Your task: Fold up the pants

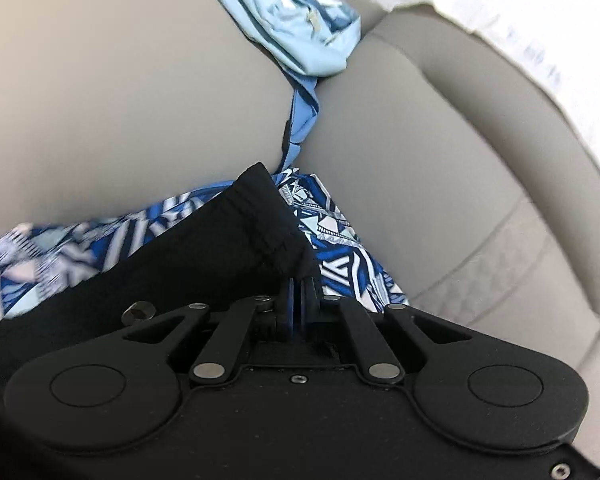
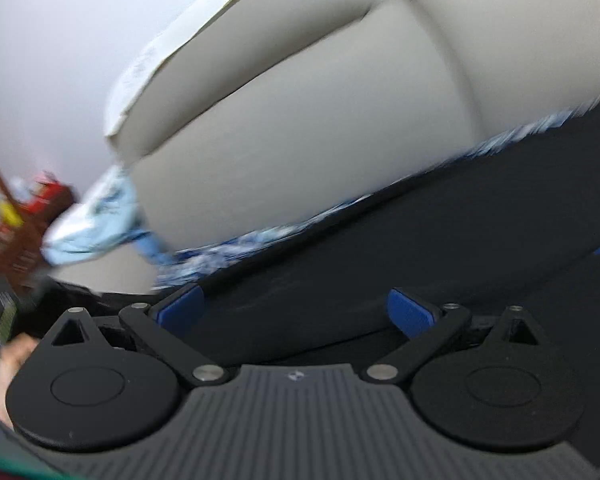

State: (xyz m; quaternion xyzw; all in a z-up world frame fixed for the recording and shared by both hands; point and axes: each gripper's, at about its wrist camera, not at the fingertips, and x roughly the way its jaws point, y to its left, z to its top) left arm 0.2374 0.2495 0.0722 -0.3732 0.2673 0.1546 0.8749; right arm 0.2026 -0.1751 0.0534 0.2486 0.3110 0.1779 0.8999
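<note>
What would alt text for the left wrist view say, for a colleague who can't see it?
The left hand-held gripper is shut on the hem of black pants, which lie over a blue-and-white patterned cloth on a beige sofa. A light blue garment sits bunched in the gap between two back cushions.

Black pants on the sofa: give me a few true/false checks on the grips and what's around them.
1. The left gripper is shut on the black pants. True.
2. The right gripper is clamped on the pants. False: its jaws stand wide open, with black cloth between them but not pinched.
3. The pants lie on a patterned blue cloth. True.
4. The sofa is red. False: it is beige.
5. A light blue garment sits between the cushions. True.
</note>
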